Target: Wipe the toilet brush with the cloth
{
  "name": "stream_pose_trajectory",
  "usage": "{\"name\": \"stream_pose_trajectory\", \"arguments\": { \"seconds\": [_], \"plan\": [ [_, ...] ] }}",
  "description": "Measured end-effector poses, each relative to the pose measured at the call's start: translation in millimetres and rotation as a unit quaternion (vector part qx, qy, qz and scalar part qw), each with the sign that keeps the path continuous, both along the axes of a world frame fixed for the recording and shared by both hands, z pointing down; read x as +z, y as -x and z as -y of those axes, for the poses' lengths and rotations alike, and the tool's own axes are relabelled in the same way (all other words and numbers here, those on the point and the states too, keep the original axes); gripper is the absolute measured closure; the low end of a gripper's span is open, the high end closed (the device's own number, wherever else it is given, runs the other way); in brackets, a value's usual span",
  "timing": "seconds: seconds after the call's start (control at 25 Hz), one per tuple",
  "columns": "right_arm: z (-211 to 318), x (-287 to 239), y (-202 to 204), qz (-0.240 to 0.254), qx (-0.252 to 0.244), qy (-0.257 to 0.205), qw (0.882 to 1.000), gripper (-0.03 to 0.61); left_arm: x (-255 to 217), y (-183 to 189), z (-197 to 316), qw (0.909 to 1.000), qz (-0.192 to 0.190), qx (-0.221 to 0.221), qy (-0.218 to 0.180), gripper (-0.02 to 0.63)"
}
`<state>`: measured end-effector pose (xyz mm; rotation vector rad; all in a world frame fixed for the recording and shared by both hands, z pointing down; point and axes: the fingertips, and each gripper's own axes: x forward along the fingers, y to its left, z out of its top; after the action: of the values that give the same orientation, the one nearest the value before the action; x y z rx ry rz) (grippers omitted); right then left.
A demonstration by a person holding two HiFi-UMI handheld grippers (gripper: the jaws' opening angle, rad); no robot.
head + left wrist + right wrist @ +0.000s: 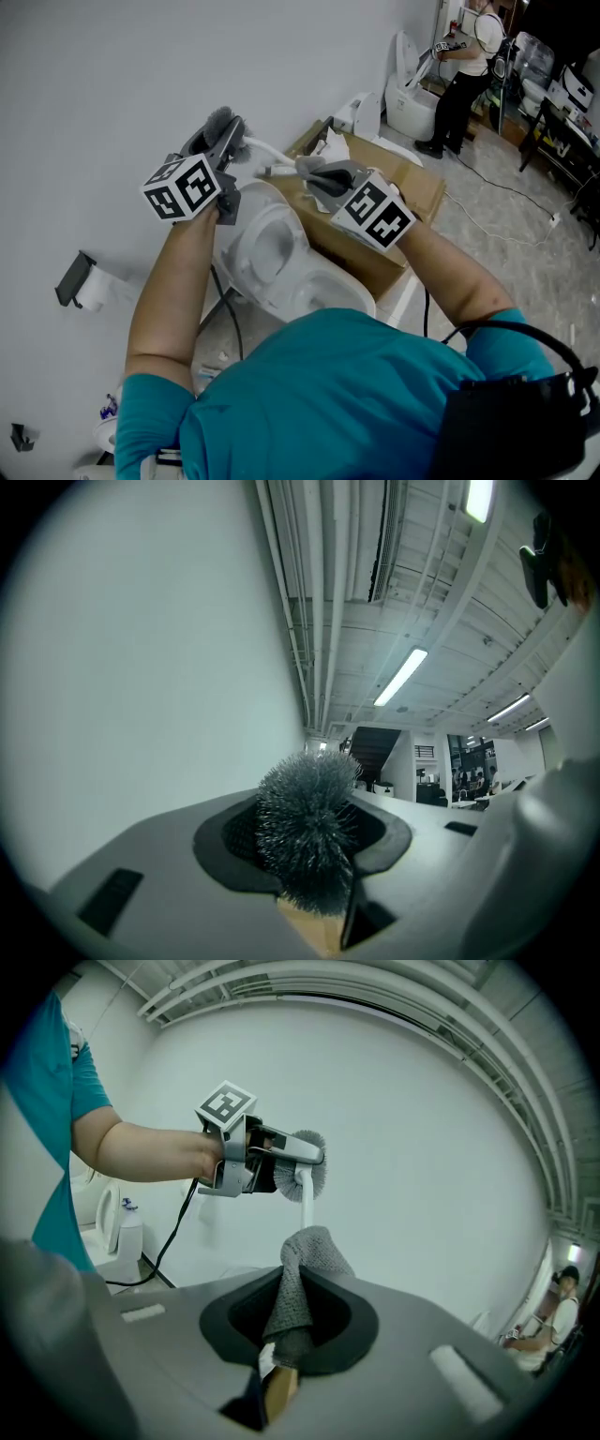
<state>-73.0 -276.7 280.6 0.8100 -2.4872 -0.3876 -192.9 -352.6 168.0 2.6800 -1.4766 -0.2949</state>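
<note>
My left gripper (225, 133) is shut on the grey bristle head of the toilet brush (221, 122), raised beside the white wall. In the left gripper view the bristles (307, 832) fill the gap between the jaws of the left gripper (314, 860). The brush's white handle (265, 150) runs to the right into a grey cloth (323, 174), on which my right gripper (302, 171) is shut. In the right gripper view the cloth (292, 1297) rises from the right gripper (286, 1340) and wraps the lower end of the handle (306, 1202), with the brush head (306, 1172) above it.
A white toilet (272, 251) stands open below both grippers, beside a cardboard box (412, 187). A toilet-paper holder (80, 283) hangs on the wall at the left. Far back stand another toilet (409, 98) and a person (464, 70); a cable (506, 192) lies on the floor.
</note>
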Motion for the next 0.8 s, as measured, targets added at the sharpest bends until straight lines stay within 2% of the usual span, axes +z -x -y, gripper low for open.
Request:
{"name": "stream_pose_trajectory", "arguments": {
  "seconds": [0.48, 0.8],
  "plan": [
    [3.4, 17.7, -10.4, -0.013, 0.016, 0.014, 1.000, 0.551, -7.0, 16.0, -1.0, 0.9999, -0.010, -0.010, -0.008, 0.440],
    [12.3, 12.6, -25.4, 0.024, 0.037, 0.032, 0.999, 0.551, -12.8, 15.5, -6.1, 0.9990, 0.029, -0.020, -0.029, 0.440]
  ]
}}
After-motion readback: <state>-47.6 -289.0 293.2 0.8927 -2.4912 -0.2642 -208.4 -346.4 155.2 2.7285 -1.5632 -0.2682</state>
